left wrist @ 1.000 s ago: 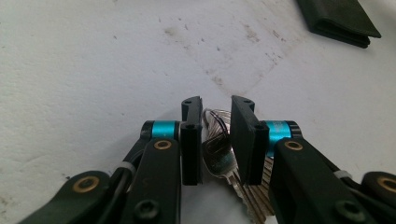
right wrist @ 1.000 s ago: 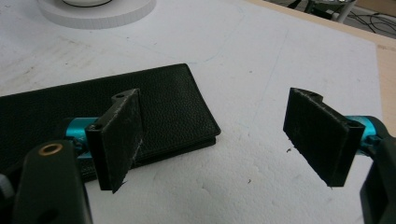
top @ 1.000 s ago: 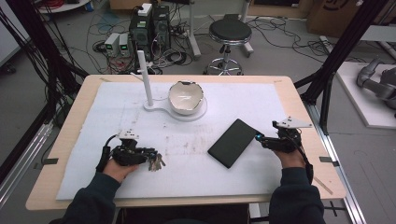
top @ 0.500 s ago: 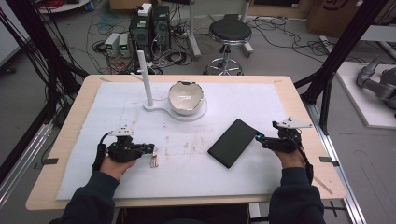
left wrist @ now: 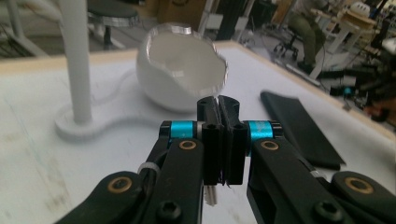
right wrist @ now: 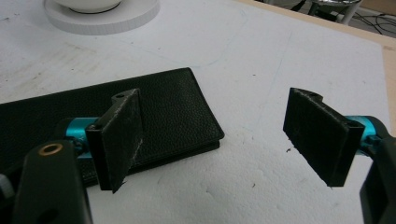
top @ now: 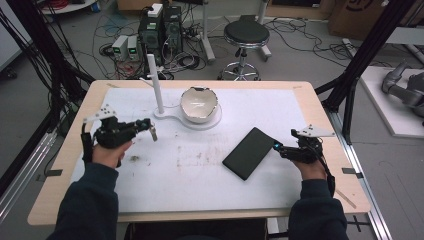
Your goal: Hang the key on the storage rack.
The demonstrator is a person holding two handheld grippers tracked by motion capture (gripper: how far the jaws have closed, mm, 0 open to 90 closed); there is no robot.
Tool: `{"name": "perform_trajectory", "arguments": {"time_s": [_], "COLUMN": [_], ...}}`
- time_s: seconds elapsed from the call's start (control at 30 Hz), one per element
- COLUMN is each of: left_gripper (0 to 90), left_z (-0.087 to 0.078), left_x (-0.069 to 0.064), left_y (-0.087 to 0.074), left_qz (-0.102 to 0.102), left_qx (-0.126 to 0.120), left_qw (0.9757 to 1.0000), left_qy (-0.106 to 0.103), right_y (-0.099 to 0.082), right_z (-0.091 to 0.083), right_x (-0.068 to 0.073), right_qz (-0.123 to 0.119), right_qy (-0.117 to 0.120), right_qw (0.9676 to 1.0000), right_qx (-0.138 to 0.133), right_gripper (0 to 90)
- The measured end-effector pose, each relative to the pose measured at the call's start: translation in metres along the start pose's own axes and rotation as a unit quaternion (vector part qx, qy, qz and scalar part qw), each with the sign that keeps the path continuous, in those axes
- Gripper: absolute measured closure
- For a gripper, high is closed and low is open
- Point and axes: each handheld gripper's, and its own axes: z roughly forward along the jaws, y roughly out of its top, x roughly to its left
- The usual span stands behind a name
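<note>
My left gripper (top: pixel 148 125) is raised above the white mat at the left, jaws shut on a small bunch of keys (top: pixel 153 133) that dangles from its tip. In the left gripper view the jaws (left wrist: pixel 218 105) are pressed together, with a pale bit of the keys (left wrist: pixel 210 196) hanging below. My right gripper (top: pixel 279 147) rests low at the right, open, right beside the near end of a black leather wallet (top: pixel 250 152). In the right gripper view its open jaws (right wrist: pixel 215 126) have bare mat between them and the wallet (right wrist: pixel 159 112) lies behind the left one.
A white eggshell-shaped bowl (top: pixel 199 104) sits on a flat white base (top: pixel 167 117) with an upright white post (top: pixel 155 82), at the table's far middle. The wooden table edge (top: pixel 320 107) frames the mat. A stool and cables are on the floor beyond.
My left gripper lifted off the mat and moved away from me and to the right, taking the keys up with it. The right gripper and the wallet stayed put.
</note>
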Motion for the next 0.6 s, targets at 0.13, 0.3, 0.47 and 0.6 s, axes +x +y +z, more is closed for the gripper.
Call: {"name": "perform_trajectory", "arguments": {"time_s": [0.13,0.3,0.47,0.6], "left_gripper": [88.0,88.0,88.0,88.0], "left_z": [0.005,0.016,0.026,0.033], "left_x": [0.008,0.019,0.027,0.033], "left_y": [0.032,0.058,0.077,0.089], "left_qz": [0.011,0.010,0.010,0.009], "left_qx": [-0.017,-0.025,-0.027,-0.024], "left_qw": [0.9998,0.9996,0.9992,0.9987], "left_qy": [-0.002,0.013,0.030,0.043], "right_y": [0.000,0.000,0.000,0.000], "right_z": [0.000,0.000,-0.001,-0.002], "right_x": [-0.001,-0.001,-0.001,-0.002], "right_qz": [0.002,0.003,0.006,0.007], "right_qy": [-0.001,-0.002,-0.002,-0.001], "right_qw": [1.0000,1.0000,1.0000,1.0000], "right_qx": [0.000,0.000,-0.002,-0.003], "right_gripper": [20.8,20.8,20.9,20.8]}}
